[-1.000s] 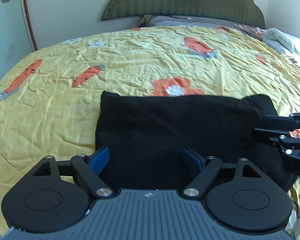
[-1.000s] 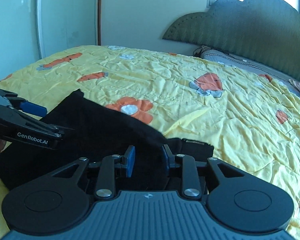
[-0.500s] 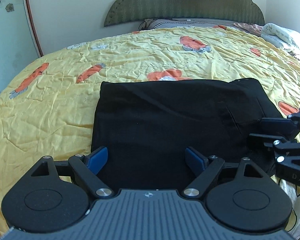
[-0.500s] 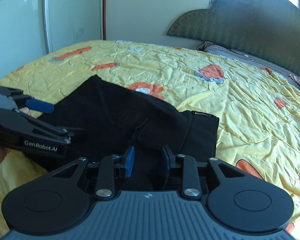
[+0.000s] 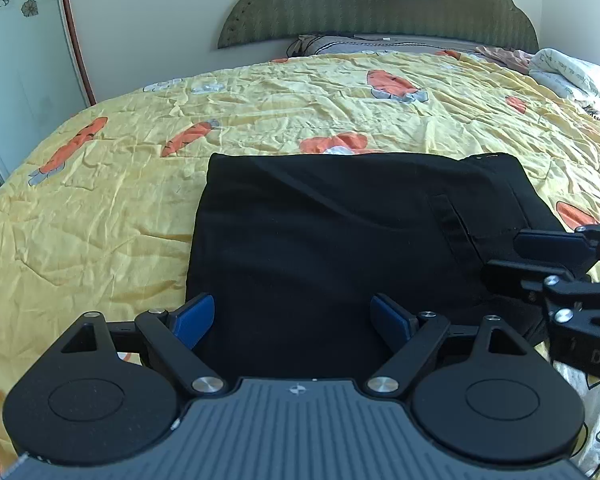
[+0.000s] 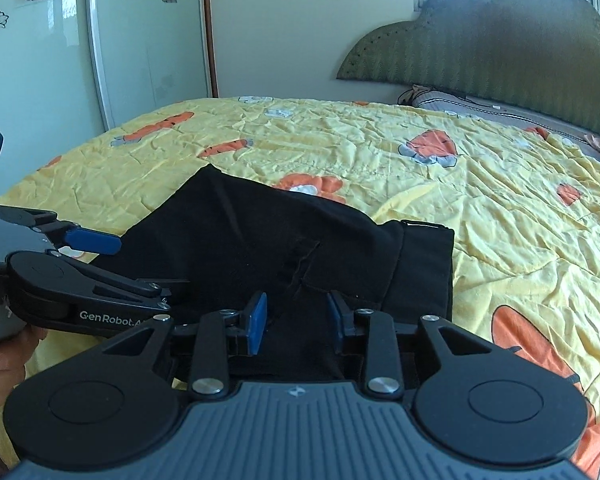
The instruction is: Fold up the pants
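Black pants (image 5: 320, 232) lie folded into a flat rectangle on the yellow quilt (image 5: 300, 104), with a pocket seam showing toward their right end. My left gripper (image 5: 292, 316) stands wide open over the pants' near edge, nothing between its blue pads. My right gripper (image 6: 296, 316) hovers over the waistband end of the pants (image 6: 260, 240). Its jaws are opening, and the cloth lies below the pads with a clear gap. Each gripper shows in the other's view: the right gripper (image 5: 500, 256) at the right edge, the left gripper (image 6: 154, 261) at the left.
The quilt has orange carrot and flower prints and spreads wide beyond the pants. A green headboard (image 5: 380, 4) and a grey pillow (image 5: 380, 42) stand at the far end, a white bundle (image 5: 564, 72) at far right. Wardrobe doors (image 6: 40, 60) rise on the left. A hand (image 6: 4, 364) holds the left gripper.
The raised fold of cloth by the right gripper has settled flat. Both grippers have drawn back a little toward the near edge, so more of the pants shows.
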